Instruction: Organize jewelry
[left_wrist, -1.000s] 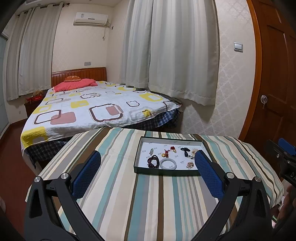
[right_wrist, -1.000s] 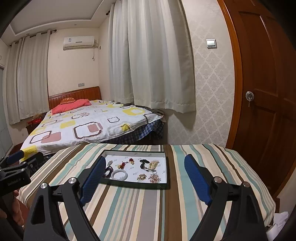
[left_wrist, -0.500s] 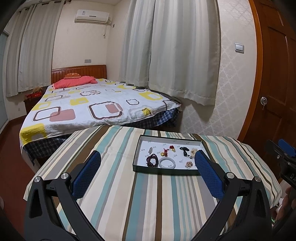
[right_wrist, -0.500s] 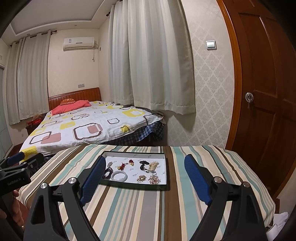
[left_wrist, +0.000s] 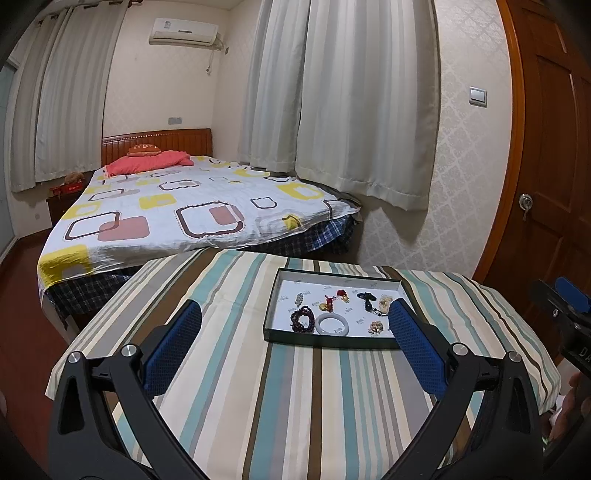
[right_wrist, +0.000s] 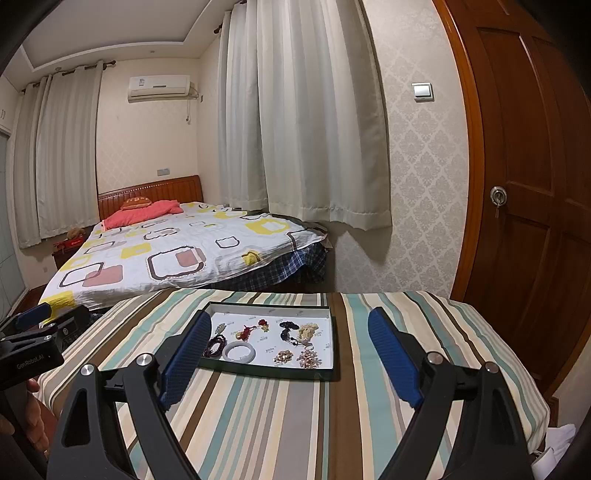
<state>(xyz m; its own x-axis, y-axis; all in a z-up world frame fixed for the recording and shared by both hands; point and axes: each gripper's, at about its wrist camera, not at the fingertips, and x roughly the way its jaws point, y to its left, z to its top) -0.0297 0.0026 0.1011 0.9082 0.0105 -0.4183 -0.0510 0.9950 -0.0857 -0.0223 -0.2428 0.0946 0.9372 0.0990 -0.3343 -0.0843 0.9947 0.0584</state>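
Observation:
On the striped tablecloth (left_wrist: 295, 387) stands a shallow dark tray (left_wrist: 332, 343) with a white floor. In it lie a white bangle (left_wrist: 333, 325), a dark red bead bracelet (left_wrist: 302, 320), a red and gold charm (left_wrist: 328, 303), a black pendant (left_wrist: 366, 297) and small pale bead clusters (left_wrist: 376, 327). My left gripper (left_wrist: 294, 306) hovers open short of the tray, nothing between its blue pads. The right wrist view shows the same tray (right_wrist: 266, 371) and bangle (right_wrist: 239, 351). My right gripper (right_wrist: 290, 316) is open and empty, also short of the tray.
Beyond the table's far edge is a bed (left_wrist: 177, 221) with a patterned sheet. Curtains (right_wrist: 306, 129) hang along the wall, and a wooden door (right_wrist: 535, 184) is at the right. A hand (right_wrist: 35, 417) holds the left gripper's handle at the table's left side.

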